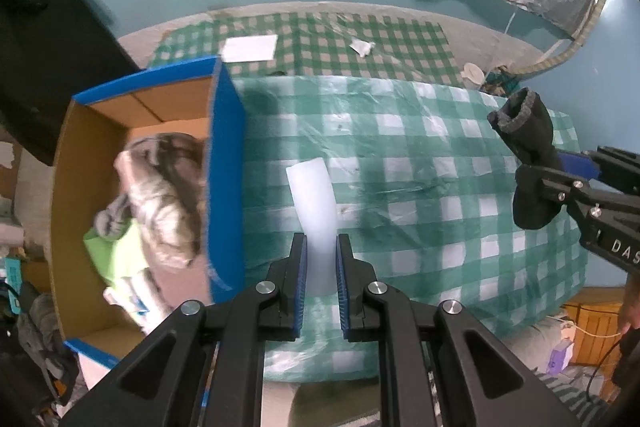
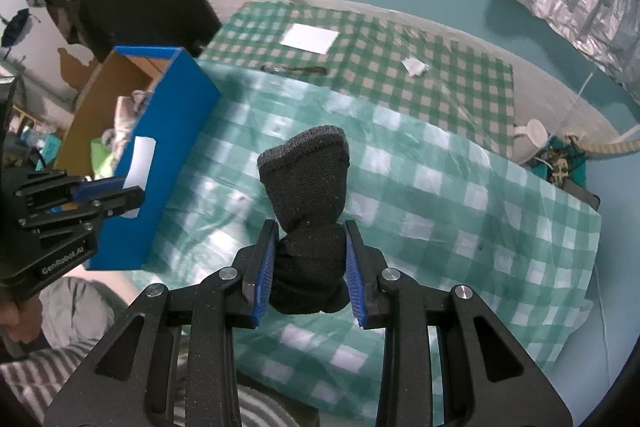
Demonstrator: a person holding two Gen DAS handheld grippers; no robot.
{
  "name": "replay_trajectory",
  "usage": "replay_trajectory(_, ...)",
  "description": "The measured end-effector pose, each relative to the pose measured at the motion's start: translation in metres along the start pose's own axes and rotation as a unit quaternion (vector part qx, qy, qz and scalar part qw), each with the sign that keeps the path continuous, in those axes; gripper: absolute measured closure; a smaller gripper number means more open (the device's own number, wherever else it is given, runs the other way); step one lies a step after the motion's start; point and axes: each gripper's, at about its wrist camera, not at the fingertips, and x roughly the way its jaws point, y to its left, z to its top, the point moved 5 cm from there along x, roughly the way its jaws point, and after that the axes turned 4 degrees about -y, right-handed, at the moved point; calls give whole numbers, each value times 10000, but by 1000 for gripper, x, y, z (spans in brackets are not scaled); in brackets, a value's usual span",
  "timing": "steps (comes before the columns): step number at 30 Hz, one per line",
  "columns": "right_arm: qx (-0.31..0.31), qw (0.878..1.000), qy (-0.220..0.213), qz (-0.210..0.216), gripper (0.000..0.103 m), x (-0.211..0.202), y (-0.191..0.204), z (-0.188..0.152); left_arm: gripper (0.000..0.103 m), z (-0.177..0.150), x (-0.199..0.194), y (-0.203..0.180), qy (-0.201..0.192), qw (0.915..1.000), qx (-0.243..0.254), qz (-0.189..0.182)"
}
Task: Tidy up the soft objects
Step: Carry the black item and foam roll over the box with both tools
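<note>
Soft items are what I am sorting, and right now I hold one in each hand above the desk [image 1: 420, 147], which is covered by a green checked cloth [image 2: 440, 195]. My left gripper [image 1: 322, 267] has its fingers drawn narrow on a pale, white rolled piece [image 1: 314, 195] that stands up between the blue pads. My right gripper [image 2: 310, 267] is pinched on a dark grey sock [image 2: 308, 187], bunched at the pads with its open cuff pointing away from me. Both pieces look clear of the cloth. The blue cardboard box [image 1: 226, 163] sits open at the left edge of the desk, and it already holds a grey patterned bundle [image 1: 164, 195] and something lime green [image 1: 112, 255]. I judge this to be the carry step: both pieces picked, neither yet placed. Next I need to bring each hand over the box's open top, clear of its near blue wall, then spread the fingers so the pieces drop inside. The left hand is nearer the box, so I would send it first and keep the right from crowding it.
</note>
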Motion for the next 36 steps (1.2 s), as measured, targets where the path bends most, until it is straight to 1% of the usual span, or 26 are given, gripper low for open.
replay_trajectory(9, -278, 9993, -139, 206, 72, -12, 43, 20, 90, -13, -28, 38, -164, 9994, -264, 133)
replay_trajectory(22, -775, 9953, -283, 514, 72, -19, 115, 52, 90, -24, -48, 91, -327, 9967, -668, 336)
replay_trajectory(28, -1029, 9920, -319, 652, 72, -13, 150, 67, 90, -28, -52, 119, -362, 9945, -882, 432)
replay_trajectory(36, -1315, 9878, -233, 802, 72, 5, 189, 79, 90, -35, -52, 152, -354, 9913, -1134, 562)
